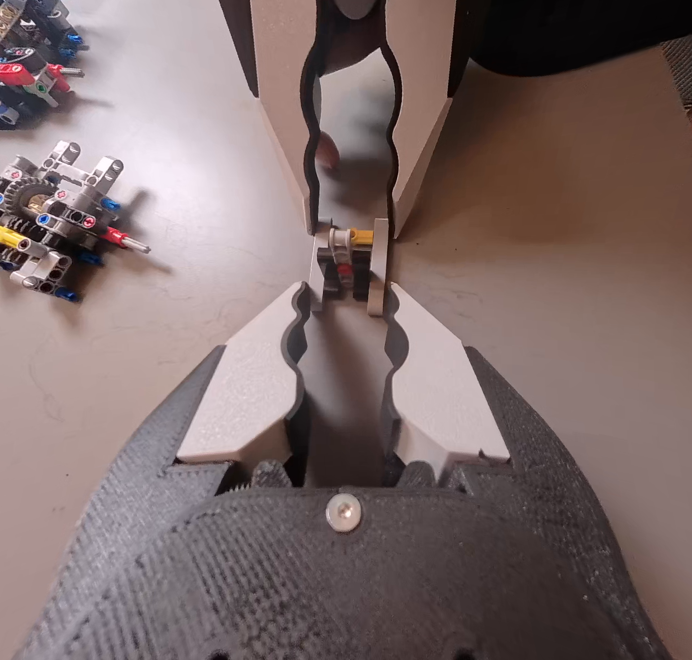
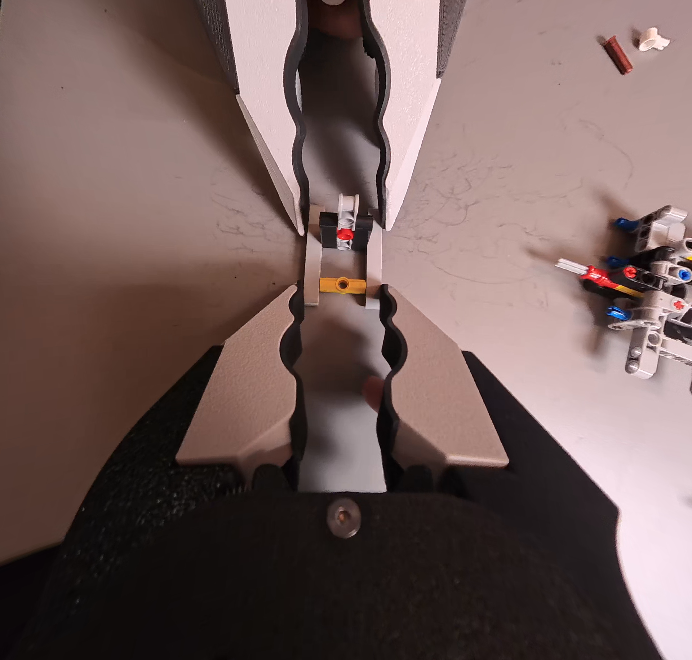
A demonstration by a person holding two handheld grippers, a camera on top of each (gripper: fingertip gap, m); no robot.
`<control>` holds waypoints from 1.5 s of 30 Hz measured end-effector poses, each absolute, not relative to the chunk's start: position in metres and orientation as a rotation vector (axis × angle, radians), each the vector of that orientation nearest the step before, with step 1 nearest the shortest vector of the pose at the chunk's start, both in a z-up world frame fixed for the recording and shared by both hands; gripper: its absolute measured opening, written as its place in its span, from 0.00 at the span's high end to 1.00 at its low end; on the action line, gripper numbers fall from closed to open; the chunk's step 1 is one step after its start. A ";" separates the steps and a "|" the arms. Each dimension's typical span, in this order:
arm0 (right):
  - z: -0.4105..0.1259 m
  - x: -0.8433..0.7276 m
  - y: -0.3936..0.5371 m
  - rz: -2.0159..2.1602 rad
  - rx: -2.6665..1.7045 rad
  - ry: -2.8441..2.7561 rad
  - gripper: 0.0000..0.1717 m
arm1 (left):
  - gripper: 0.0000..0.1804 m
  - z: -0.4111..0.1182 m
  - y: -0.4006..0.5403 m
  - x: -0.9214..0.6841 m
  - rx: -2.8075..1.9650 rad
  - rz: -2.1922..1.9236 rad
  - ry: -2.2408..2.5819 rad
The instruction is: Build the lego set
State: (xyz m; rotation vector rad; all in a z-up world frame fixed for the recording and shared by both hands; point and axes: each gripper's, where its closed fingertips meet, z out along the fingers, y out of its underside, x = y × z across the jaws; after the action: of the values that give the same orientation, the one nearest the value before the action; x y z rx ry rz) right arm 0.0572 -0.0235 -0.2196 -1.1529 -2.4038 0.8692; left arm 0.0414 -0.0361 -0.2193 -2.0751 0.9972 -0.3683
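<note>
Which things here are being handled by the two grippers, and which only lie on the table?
Handled:
- small brick assembly with grey side beams, clamped at opposite ends by left gripper and right gripper

Lying about:
- wheeled model
- brown pin
- white connector

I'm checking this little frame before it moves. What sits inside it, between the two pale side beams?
Between the side beams sit a yellow cross piece, black blocks and a grey link with a red pin. What lies beneath the blocks is hidden.
</note>
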 end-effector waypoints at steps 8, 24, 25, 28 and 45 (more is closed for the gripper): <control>-0.209 0.065 -0.030 1.166 -1.290 -2.377 0.77 | 0.71 -0.207 -0.048 0.045 -1.994 -0.455 1.016; -0.139 0.056 -0.041 1.992 -1.352 -1.942 0.78 | 0.95 -0.162 -0.044 0.046 -1.788 -0.494 0.869; -0.133 0.053 -0.037 1.929 -1.283 -1.901 0.74 | 0.95 -0.159 -0.043 0.044 -1.791 -0.550 0.817; -0.120 0.049 -0.036 1.696 -1.078 -1.863 0.72 | 0.95 -0.155 -0.040 0.038 -1.807 -0.662 0.717; -0.148 0.030 -0.033 1.018 -0.881 -1.938 0.97 | 0.90 -0.159 -0.031 0.028 -1.824 -0.570 0.640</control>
State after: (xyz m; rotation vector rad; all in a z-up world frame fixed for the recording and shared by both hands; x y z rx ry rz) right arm 0.0300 -0.0331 -0.1484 -0.8808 -1.9379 1.0175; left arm 0.0279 -0.0306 -0.1587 -1.8240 0.6401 -0.5700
